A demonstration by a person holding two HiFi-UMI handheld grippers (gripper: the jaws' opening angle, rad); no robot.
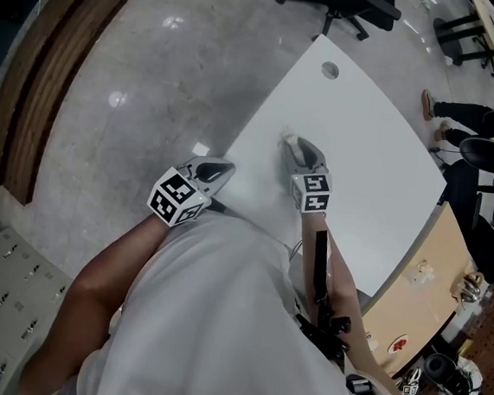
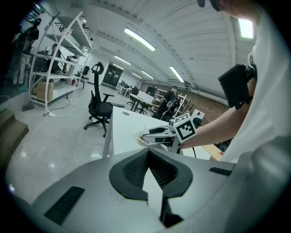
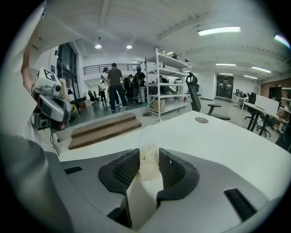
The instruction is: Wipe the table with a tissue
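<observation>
A crumpled pale tissue (image 3: 148, 164) is pinched between the pads of my right gripper (image 3: 148, 159). In the head view that gripper (image 1: 290, 143) is low over the middle of the white table (image 1: 363, 169), with the tissue (image 1: 286, 136) at its tip. The left gripper view shows it from the side, the tissue (image 2: 139, 135) sticking out in front of the right gripper (image 2: 148, 136). My left gripper (image 1: 226, 169) hovers at the table's left edge, its jaws meeting at the tips with nothing in them (image 2: 148, 154).
A round cable hole (image 1: 330, 69) sits near the table's far corner. A black office chair (image 1: 342, 2) stands beyond it. Wooden steps (image 1: 46, 69) lie on the floor at left, a tan desk (image 1: 416, 295) abuts the right side, and metal shelving (image 3: 166, 77) with people (image 3: 114, 86) is farther off.
</observation>
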